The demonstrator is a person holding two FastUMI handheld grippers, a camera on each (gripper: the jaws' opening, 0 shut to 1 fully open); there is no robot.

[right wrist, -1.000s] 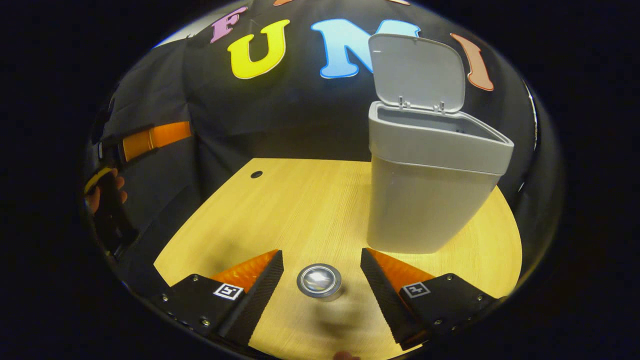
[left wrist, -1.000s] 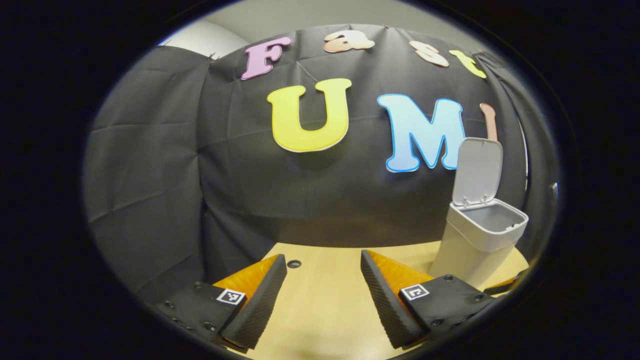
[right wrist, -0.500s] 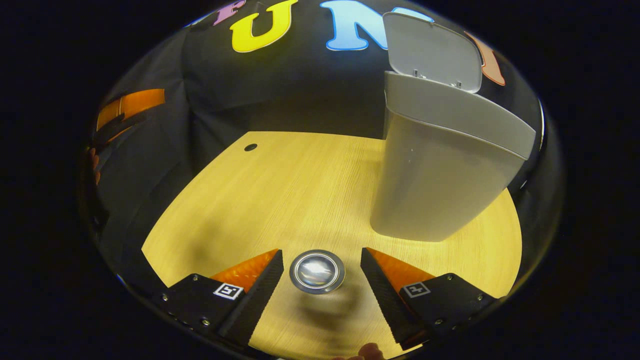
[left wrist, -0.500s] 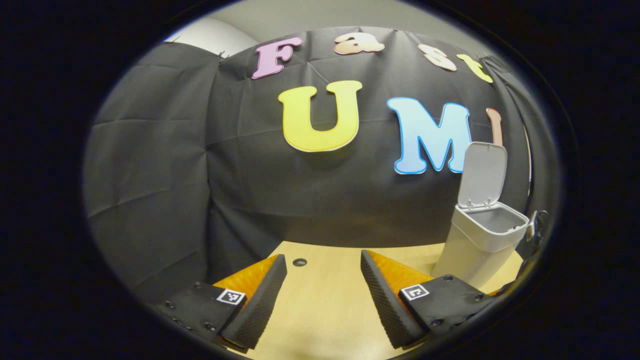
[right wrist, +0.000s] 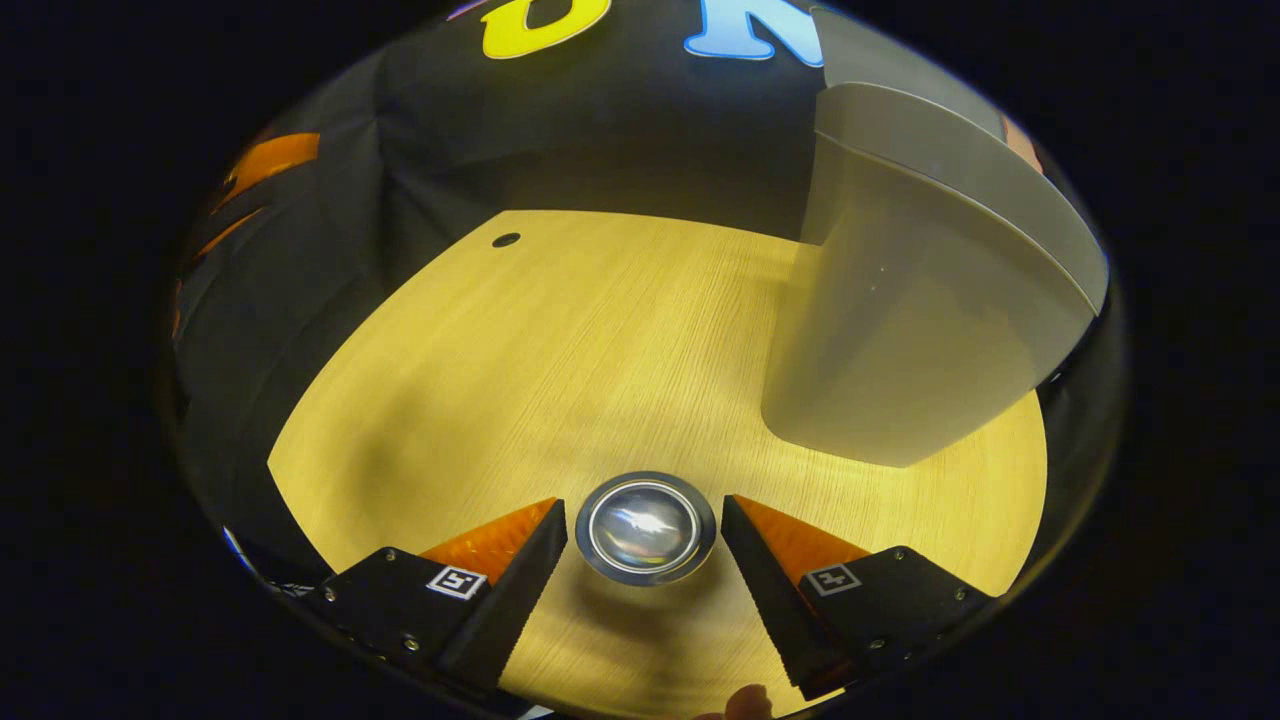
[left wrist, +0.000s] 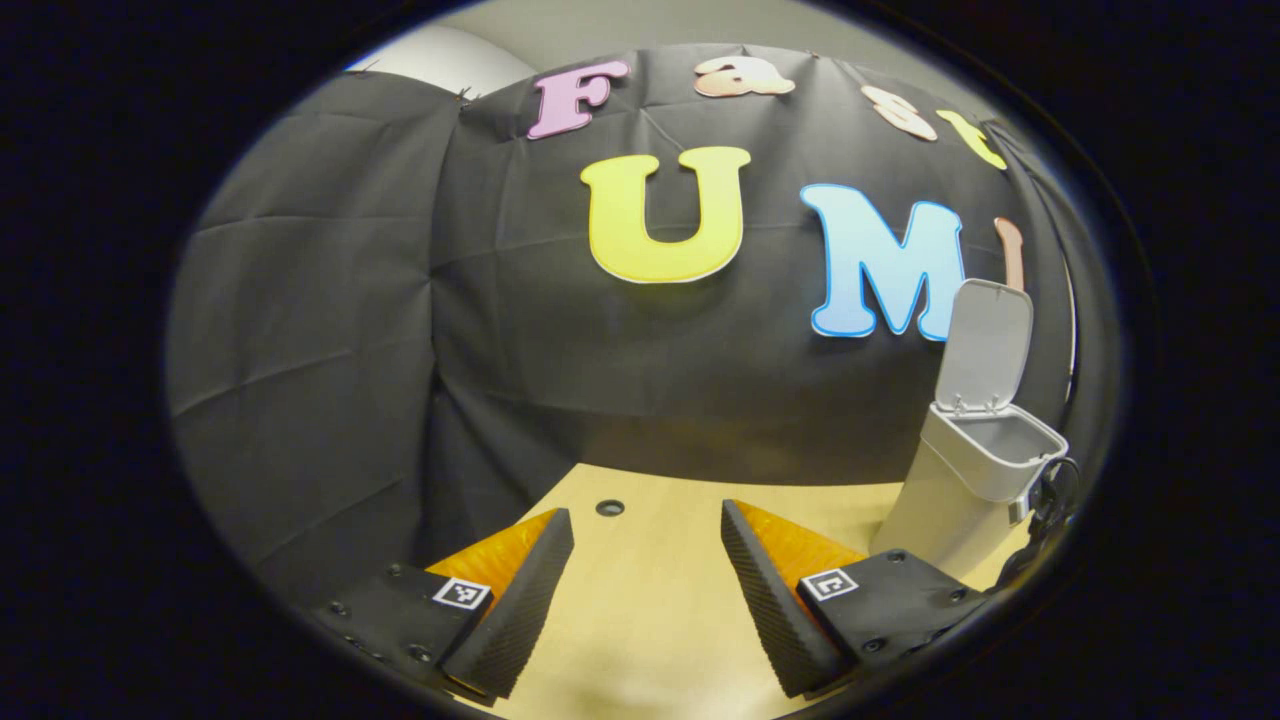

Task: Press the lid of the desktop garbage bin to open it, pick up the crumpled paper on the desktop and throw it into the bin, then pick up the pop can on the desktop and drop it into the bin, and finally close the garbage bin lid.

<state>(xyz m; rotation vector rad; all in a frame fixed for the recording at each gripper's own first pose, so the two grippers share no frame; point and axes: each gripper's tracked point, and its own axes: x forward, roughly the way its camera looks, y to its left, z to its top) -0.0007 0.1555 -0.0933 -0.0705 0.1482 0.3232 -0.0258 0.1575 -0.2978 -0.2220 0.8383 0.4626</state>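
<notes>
Pop can point(right wrist: 646, 527) now sits larger, bottom centre of right gripper view, between my spread right gripper point(right wrist: 644, 570) fingers, untouched, bin point(right wrist: 920, 310) slid to upper right, lid point(left wrist: 985, 345) up; left gripper point(left wrist: 645, 590) unclenched, idle over desk point(left wrist: 660, 600), bin drifted further right.

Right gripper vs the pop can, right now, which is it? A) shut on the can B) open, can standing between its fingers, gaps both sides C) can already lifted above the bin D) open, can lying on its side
B: in the right gripper view the right gripper is open and the pop can stands upright on the desktop between its fingers, gaps either side.
</notes>
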